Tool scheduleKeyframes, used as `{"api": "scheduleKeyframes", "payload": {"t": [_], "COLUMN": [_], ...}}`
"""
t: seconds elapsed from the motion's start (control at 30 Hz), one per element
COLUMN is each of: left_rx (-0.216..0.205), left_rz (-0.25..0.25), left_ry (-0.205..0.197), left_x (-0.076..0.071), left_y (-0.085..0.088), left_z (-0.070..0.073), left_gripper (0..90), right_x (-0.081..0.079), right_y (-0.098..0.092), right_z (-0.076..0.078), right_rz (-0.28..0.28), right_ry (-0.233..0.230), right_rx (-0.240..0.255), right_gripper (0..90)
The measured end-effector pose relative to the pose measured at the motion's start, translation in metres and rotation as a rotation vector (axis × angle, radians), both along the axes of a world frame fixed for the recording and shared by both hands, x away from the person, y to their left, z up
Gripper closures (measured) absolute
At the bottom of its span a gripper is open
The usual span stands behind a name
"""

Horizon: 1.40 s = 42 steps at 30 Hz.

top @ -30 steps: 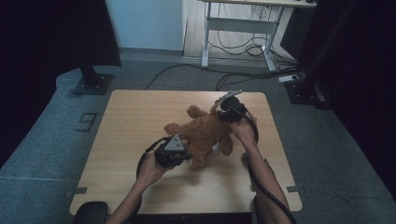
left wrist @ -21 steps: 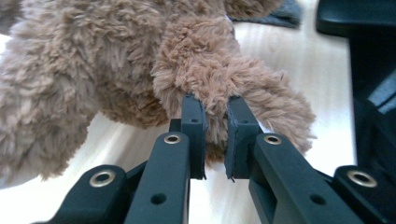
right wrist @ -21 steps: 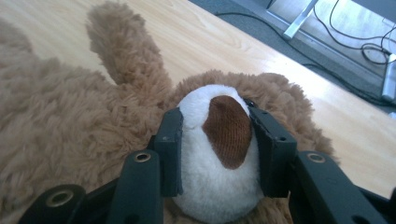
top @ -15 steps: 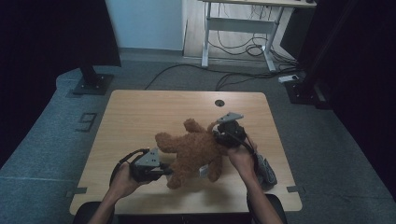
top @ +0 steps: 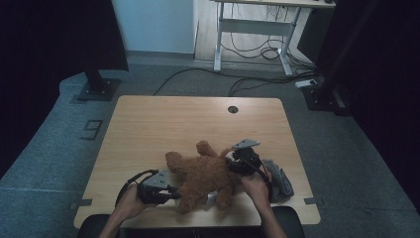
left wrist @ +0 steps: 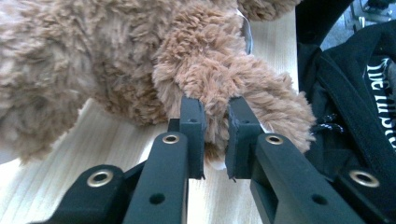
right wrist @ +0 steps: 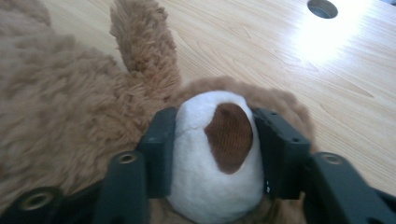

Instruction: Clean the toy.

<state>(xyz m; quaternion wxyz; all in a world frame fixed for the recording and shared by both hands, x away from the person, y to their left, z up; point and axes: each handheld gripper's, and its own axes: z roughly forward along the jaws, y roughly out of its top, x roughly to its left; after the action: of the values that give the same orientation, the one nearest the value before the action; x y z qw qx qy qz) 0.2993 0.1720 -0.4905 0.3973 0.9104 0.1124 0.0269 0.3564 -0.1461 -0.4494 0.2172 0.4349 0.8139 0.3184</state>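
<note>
Near the front edge of the wooden table [top: 148, 124], a brown plush toy [top: 200, 176] is seen lying on its side between the two hand-held grippers. At its left end, the left gripper [top: 168, 191] is held level by the person's left hand [top: 126, 203]; in the left gripper view, a furry limb [left wrist: 233, 88] of the toy is pinched between the two black jaws, which are closed tightly on it with only a narrow tuft of fur between the pads. At the toy's right end, the right gripper [top: 232, 163] is held by the right hand [top: 255, 186], with its grey three-cornered plate [top: 246, 144] uppermost. In the right gripper view, the toy's white muzzle [right wrist: 215, 158], marked by a brown nose patch [right wrist: 229, 137], is seated between the jaws, whose pads are touching it on both sides; these jaws have just been opening, with the muzzle between them. A raised plush limb [right wrist: 144, 51] is seen beyond the muzzle. A folded grey cloth [top: 280, 178] is lying on the table just beside the right hand. A round cable hole [top: 233, 109] is set in the table's far side, well apart from the toy. Dark clothing with white lettering [left wrist: 369, 93] is visible at the right edge of the left gripper view.
</note>
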Motion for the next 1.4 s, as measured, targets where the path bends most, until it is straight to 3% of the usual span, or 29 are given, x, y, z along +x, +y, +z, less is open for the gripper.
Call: {"api": "scheduleKeyframes", "payload": {"t": [0.13,0.2,0.33,0.37,0.43,0.53,0.57,0.63,0.77,0.83,0.87,0.9,0.93,0.97,1.0,1.03,1.17,1.27,1.33,1.4], "left_rx": [-0.009,-0.011,-0.009,-0.007,-0.01,-0.013,-0.018,-0.02,-0.03,-0.036,-0.042,-0.053,-0.067,-0.082,-0.095,-0.111,-0.093,-0.071,-0.046,-0.034], "left_rz": [0.007,0.015,0.012,0.014,0.018,0.02,0.025,0.03,0.043,0.055,0.072,0.098,0.13,0.163,0.191,0.229,0.265,0.277,0.284,0.294], "left_ry": [0.006,0.009,0.01,0.014,0.016,0.023,0.026,0.03,0.042,0.045,0.041,0.037,0.04,0.044,0.047,0.057,0.081,0.117,0.127,0.131], "left_x": [0.0,0.001,0.0,0.001,0.0,0.001,0.0,0.0,-0.001,-0.001,-0.002,-0.003,-0.004,-0.004,-0.005,-0.005,-0.005,-0.004,-0.004,-0.005], "left_y": [0.001,0.002,0.002,0.002,0.002,0.003,0.003,0.004,0.005,0.006,0.006,0.007,0.007,0.007,0.005,0.001,-0.013,-0.026,-0.032,-0.033], "left_z": [-0.001,0.001,0.001,0.0,0.0,-0.001,-0.002,-0.002,-0.003,-0.001,0.001,0.004,0.007,0.011,0.014,0.019,0.019,0.01,0.004,-0.001], "left_gripper": [75.7,74.8,73.9,73.5,73.3,72.7,72.4,72.1,70.1,67.1,63.9,54.5,54.5,43.5,43.5,34.3,26.0,24.3,30.3,44.2], "right_x": [0.0,0.004,0.018,0.028,0.032,0.047,0.055,0.057,0.063,0.066,0.068,0.069,0.069,0.068,0.068,0.066,0.063,0.061,0.06,0.059], "right_y": [-0.018,-0.034,-0.051,-0.058,-0.06,-0.065,-0.065,-0.064,-0.052,-0.049,-0.047,-0.045,-0.045,-0.046,-0.046,-0.047,-0.047,-0.047,-0.047,-0.048], "right_z": [0.02,0.036,0.043,0.041,0.04,0.029,0.02,0.018,0.01,0.008,0.006,0.003,0.003,0.002,0.002,0.001,0.002,0.002,0.002,0.0], "right_rz": [0.044,0.046,0.026,0.027,0.028,0.029,0.046,0.053,0.134,0.149,0.165,0.168,0.168,0.166,0.166,0.165,0.169,0.172,0.172,0.175], "right_ry": [0.006,-0.038,-0.051,-0.038,-0.032,-0.019,-0.004,-0.002,0.005,0.009,0.018,0.018,0.018,0.013,0.013,0.009,-0.002,-0.013,-0.02,-0.02], "right_rx": [0.091,0.061,0.062,0.073,0.071,0.059,0.077,0.088,0.138,0.139,0.137,0.138,0.138,0.15,0.15,0.152,0.143,0.134,0.136,0.142], "right_gripper": [36.9,32.9,30.3,29.6,29.5,29.5,29.5,29.5,28.9,29.0,30.3,32.3,32.3,32.6,32.6,32.7,32.6,32.7,32.7,32.6]}}
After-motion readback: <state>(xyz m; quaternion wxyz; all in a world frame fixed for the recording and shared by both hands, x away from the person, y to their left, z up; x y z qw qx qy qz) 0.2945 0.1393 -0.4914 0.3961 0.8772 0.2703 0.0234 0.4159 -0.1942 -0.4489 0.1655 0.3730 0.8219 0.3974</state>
